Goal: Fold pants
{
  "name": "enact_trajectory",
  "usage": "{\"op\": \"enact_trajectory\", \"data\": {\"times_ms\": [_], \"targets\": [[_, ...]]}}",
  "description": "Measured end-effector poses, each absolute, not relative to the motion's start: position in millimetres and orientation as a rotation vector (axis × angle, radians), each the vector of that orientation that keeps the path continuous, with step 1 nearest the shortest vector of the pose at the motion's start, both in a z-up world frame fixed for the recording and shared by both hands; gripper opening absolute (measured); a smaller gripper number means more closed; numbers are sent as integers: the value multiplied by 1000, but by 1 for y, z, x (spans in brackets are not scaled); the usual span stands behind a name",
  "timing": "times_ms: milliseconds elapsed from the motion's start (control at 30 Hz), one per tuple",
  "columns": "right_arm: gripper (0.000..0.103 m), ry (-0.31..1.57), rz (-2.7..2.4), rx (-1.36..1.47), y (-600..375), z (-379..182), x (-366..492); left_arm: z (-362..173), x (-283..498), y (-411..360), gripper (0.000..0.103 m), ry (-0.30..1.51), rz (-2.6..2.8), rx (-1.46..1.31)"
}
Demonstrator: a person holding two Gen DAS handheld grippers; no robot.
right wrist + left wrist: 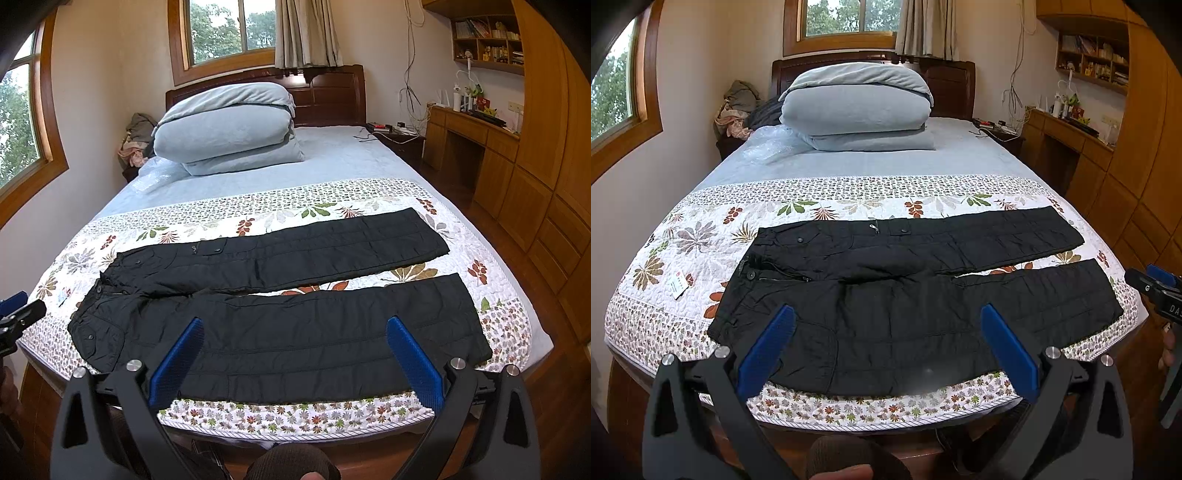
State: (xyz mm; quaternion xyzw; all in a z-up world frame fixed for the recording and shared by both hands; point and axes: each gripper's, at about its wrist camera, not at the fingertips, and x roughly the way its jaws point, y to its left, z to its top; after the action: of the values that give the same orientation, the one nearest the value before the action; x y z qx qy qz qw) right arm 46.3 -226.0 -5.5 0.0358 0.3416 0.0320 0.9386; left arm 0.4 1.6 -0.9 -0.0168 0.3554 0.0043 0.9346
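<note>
A bedroom with a bed (849,162) under a floral quilt (683,251); a folded blue duvet (857,107) sits near the headboard. Black pants (886,295) lie flat across the quilt, waist to the left, legs apart. The left gripper (886,350) and right gripper (295,362) both hover above the near edge, jaws spread wide, holding nothing

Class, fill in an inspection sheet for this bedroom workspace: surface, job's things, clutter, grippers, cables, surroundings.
Surface: floral quilt on bed, flat.
Job's things: black pants spread unfolded, legs apart, waist to the left.
Clutter: folded grey duvet by the headboard; paper tag beside the waistband.
Grippers: left gripper and right gripper open, above the near edge, holding nothing.
Cables: wires hanging on the far wall.
Surroundings: windows, wooden desk, shelves.
</note>
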Motion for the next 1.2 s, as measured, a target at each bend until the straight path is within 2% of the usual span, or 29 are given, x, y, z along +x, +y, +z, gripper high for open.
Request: {"op": "enact_trajectory", "data": {"times_ms": [1200], "targets": [[100, 691, 68, 65, -220, -4, 44, 0, 1, 0, 101, 726, 7, -33]]}}
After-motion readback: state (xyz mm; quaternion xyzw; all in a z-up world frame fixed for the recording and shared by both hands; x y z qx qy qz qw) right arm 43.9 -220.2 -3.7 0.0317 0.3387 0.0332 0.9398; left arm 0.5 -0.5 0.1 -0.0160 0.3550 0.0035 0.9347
